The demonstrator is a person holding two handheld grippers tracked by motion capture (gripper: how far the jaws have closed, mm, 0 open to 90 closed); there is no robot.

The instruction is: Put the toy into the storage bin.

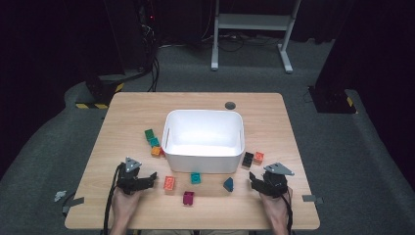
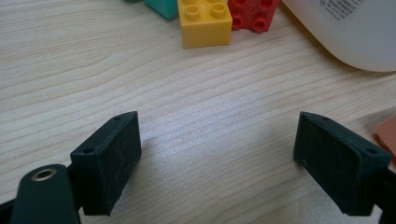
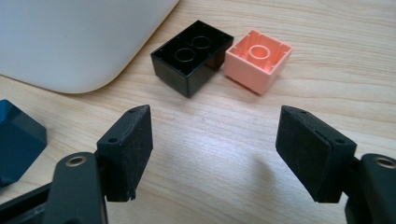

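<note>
Both the left gripper (image 1: 155,175) and the right gripper (image 1: 251,176) gape wide, holding nothing, over bare table (image 1: 205,208); black brick (image 3: 192,56) lies ahead of the right, just beside the bin (image 1: 204,164).

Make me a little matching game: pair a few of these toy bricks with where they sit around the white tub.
Things:
1. black brick
2. yellow brick
3. magenta brick
4. dark blue brick

Places:
A. near table edge, farthest from the white tub
B. touching the pink brick
C. beside the red brick
D. just left of the right claw in the high view

Pairs: 1-B, 2-C, 3-A, 4-D
</note>
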